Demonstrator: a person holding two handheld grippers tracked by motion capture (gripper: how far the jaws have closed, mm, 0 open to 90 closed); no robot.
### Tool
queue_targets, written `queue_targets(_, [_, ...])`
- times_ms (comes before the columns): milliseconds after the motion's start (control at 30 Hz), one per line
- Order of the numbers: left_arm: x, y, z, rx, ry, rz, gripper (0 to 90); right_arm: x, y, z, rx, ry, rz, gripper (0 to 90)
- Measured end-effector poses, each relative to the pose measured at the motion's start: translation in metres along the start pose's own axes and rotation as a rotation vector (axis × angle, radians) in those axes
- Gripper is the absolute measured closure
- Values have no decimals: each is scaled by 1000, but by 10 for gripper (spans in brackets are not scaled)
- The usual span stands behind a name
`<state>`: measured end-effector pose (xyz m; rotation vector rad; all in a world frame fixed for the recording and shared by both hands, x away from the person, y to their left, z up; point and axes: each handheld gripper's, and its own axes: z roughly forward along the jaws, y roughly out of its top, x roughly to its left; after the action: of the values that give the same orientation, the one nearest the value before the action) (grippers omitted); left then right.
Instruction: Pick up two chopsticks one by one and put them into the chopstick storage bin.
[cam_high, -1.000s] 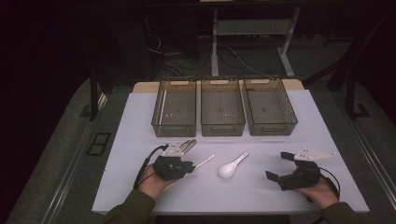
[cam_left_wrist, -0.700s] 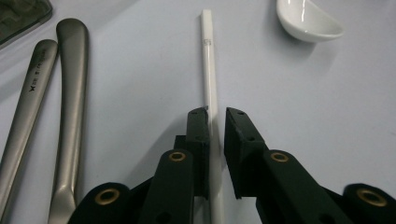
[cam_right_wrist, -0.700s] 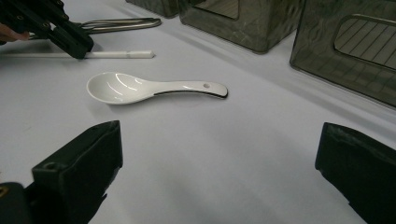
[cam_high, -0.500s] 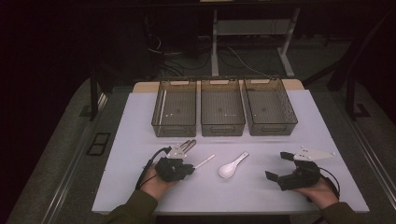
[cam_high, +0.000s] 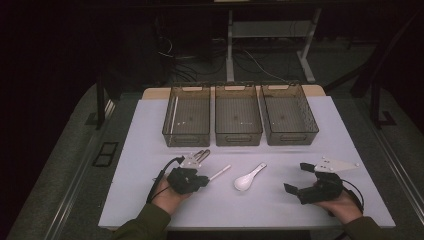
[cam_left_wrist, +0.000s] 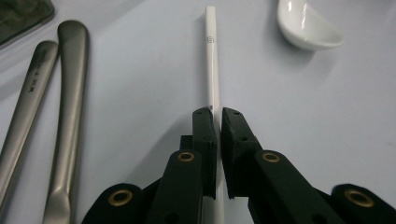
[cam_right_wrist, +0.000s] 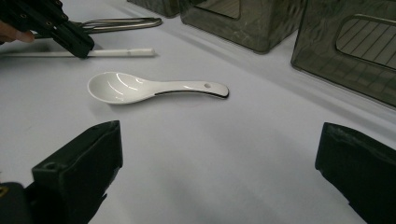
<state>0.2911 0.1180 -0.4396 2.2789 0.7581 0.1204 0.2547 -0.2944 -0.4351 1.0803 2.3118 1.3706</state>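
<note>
Left gripper (cam_left_wrist: 218, 116) has just closed on white chopstick (cam_left_wrist: 212, 70), right gripper (cam_right_wrist: 219, 154) open and idle — pinch near one end, so stick may pivot or slip on lift.

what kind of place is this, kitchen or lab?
Probably a lab or data-collection room, not a kitchen: a white table with three tidy sorting bins, handheld grippers such as the left gripper, and loose cables on a dark floor behind.

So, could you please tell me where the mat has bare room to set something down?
The widest bare patch lies between the white spoon and the right tongs, below the right bin. The mat's left strip beside the left bin is free too. It is crowded around the left tongs, shut on the white chopstick near the metal cutlery.
</note>
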Motion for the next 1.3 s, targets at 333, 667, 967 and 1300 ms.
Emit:
queue_targets(333, [4, 8, -14, -71, -60, -73, 840, 0, 0, 0, 2, 0, 0, 7])
queue_targets(667, [7, 19, -18, -89, -79, -70, 840, 2, 0, 2, 7, 9, -8, 7])
queue_targets(967, [7, 24, -24, -103, -89, -23, 839, 3, 1, 9, 13, 22, -8, 7])
queue_targets(1300, [15, 39, -34, -147, -89, -6, 839, 2, 1, 7, 7, 13, -3, 6])
